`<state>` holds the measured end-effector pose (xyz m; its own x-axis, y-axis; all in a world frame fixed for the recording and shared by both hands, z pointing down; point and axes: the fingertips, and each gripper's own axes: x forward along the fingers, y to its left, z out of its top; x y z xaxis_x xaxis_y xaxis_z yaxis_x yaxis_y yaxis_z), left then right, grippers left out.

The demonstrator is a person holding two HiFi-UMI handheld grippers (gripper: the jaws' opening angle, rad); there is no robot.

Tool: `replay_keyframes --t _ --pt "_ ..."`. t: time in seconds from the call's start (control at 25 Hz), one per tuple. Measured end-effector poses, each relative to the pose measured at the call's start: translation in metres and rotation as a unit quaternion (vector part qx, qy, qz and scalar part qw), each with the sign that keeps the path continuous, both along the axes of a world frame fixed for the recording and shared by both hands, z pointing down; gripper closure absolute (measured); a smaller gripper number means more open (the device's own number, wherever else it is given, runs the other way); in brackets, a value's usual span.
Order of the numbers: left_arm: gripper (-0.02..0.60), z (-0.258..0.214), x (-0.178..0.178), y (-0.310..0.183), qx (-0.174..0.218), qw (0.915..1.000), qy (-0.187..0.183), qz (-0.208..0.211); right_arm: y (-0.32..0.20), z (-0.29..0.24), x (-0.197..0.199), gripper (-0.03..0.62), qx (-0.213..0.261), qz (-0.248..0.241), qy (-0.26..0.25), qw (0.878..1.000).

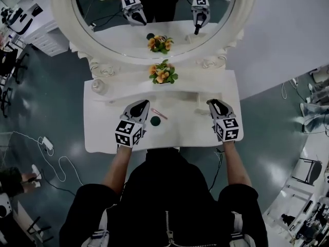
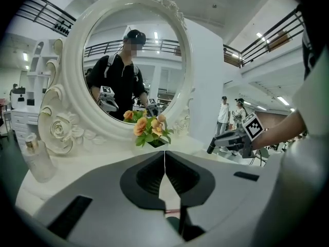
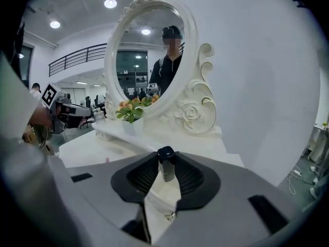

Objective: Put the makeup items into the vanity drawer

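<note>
Arms of a person (image 1: pixel 164 199) in black reached from the near edge, and each one carried a gripper above the white bench (image 1: pixel 103 133). The left gripper (image 1: pixel 142 103) had its fingers pressed together with nothing between them. Just beside its tip, a thin pink stick (image 1: pixel 159 113) and a small dark green round item (image 1: pixel 155 121) lay on the bench, close to each other. The right gripper (image 1: pixel 211 103) was well apart on the other side. Its fingers were clamped on a small silver tube with a dark cap (image 3: pixel 165 168), which stood upright between them above the bench. Farther back, a pot of orange flowers (image 1: pixel 163 72) stood on the raised ledge (image 1: pixel 128 81), and a clear bottle (image 1: pixel 99 86) stood near its left end. Behind all rose the oval mirror (image 1: pixel 61 14) in its white carved frame.
</note>
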<state>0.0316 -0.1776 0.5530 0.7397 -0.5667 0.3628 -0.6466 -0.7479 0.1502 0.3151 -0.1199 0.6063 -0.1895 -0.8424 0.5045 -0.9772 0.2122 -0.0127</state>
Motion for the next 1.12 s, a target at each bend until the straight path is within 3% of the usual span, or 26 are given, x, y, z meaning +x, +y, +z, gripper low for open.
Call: replay_keyframes --t 0.28,0.8,1.12 --pt "0.56 0.004 0.001 0.0 -0.007 0.9999 -0.006 -0.007 0.0 0.041 0.02 0.488 -0.061 0.002 0.019 0.998" --pt "0.56 0.016 -0.021 0.0 -0.019 0.9988 -0.013 -0.043 -0.008 0.093 0.0 0.488 -0.151 -0.031 0.003 0.988" --pt "0.56 0.018 -0.031 0.0 -0.022 0.9981 -0.015 -0.055 -0.015 0.098 0.002 0.456 -0.159 -0.015 -0.019 0.987"
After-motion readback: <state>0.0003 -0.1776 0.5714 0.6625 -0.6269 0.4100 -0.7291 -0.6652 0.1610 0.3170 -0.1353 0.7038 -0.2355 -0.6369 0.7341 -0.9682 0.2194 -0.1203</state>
